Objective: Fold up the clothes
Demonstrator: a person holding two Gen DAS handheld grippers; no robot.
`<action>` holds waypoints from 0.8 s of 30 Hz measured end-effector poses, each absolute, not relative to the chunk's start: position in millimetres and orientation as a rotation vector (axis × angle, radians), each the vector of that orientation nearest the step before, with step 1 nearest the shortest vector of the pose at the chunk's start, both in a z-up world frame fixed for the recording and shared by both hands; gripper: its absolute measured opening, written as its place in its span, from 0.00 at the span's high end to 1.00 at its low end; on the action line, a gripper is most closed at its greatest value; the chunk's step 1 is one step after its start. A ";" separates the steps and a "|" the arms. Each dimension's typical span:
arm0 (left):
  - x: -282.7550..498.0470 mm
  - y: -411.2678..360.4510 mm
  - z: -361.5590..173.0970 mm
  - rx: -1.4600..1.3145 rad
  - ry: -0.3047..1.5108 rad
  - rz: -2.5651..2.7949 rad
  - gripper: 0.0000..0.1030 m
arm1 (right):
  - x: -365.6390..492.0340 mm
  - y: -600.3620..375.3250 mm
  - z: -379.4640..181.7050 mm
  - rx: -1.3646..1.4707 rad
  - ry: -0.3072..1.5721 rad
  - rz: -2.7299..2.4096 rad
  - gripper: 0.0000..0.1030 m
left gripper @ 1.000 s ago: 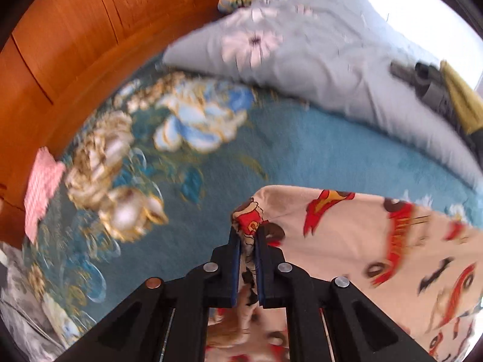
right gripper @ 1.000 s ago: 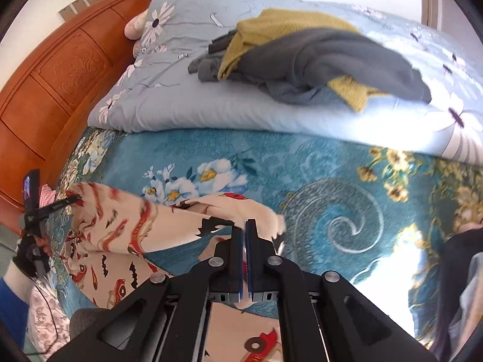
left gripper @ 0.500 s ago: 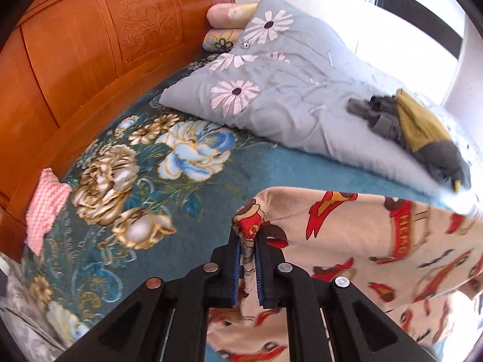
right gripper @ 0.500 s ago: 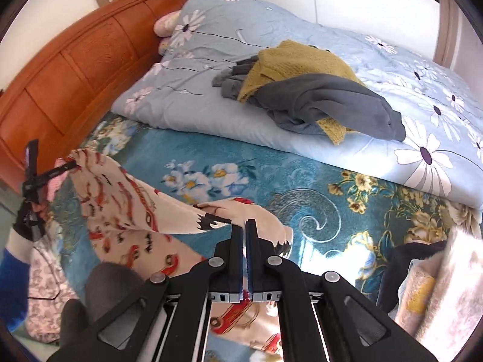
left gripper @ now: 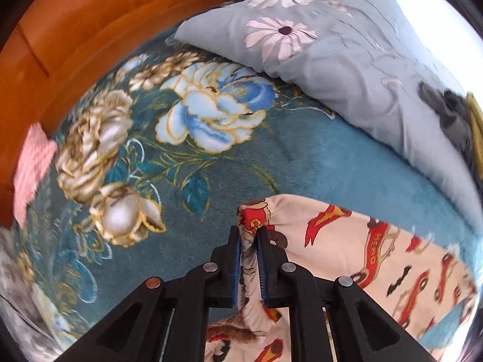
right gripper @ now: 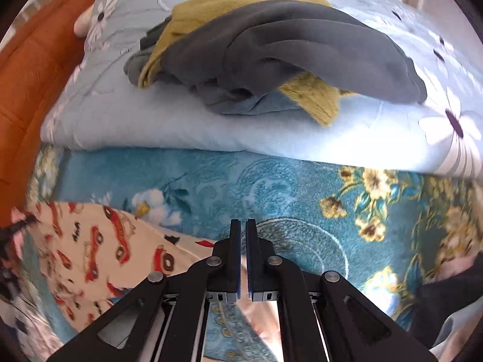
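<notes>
A cream garment printed with red cars (left gripper: 347,250) stretches over the teal floral blanket (left gripper: 302,157). My left gripper (left gripper: 248,229) has a bunched corner of it between its blue pads. Its jaws are opening slightly, and the cloth still fills the gap. In the right wrist view the same garment (right gripper: 99,250) lies low at the left and runs in behind my right gripper (right gripper: 243,223). That gripper is shut, with a thin pale edge of fabric showing low between its pads.
A light blue daisy quilt (right gripper: 151,126) lies across the far side of the bed under a pile of grey and mustard clothes (right gripper: 271,45). An orange wooden headboard (left gripper: 90,15) runs along the left. A pink cloth (left gripper: 30,163) sits by it. Dark clothing (right gripper: 446,295) lies at the right.
Both grippers have dipped toward the bed, and the garment now hangs lower, close over the blanket. The gap between the left pads is a little wider.
</notes>
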State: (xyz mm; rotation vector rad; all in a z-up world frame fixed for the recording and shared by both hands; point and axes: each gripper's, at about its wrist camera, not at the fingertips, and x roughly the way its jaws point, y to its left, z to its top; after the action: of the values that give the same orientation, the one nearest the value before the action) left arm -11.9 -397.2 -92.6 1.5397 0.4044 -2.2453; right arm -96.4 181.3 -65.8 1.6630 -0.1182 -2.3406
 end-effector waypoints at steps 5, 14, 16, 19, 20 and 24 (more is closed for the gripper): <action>7.1 -409.3 -103.3 1.556 0.693 -2.229 0.47 | -53.5 189.1 -70.0 1.653 0.080 -2.253 0.97; 76.3 -403.4 -105.2 1.456 1.046 -2.165 0.40 | -5.7 219.4 -134.4 1.846 -0.075 -2.160 0.53; 91.1 -398.8 -106.7 1.457 1.072 -2.153 0.40 | -5.5 223.9 -139.2 1.861 -0.134 -2.173 0.79; 110.8 -393.2 -107.1 1.464 1.083 -2.146 0.40 | -6.3 225.5 -134.1 1.863 -0.137 -2.166 0.98; 117.1 -391.8 -106.9 1.466 1.088 -2.146 0.40 | -6.2 225.5 -129.1 1.850 -0.145 -2.148 0.99; 138.8 -395.3 -97.6 1.454 1.064 -2.152 0.40 | -4.3 239.1 -65.4 1.663 -0.282 -2.096 0.99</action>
State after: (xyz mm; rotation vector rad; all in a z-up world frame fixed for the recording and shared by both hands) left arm 138.8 -395.3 -97.6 1.4540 1.0637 -2.1522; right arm -4.3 239.1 -65.4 1.6630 -0.2818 -2.0960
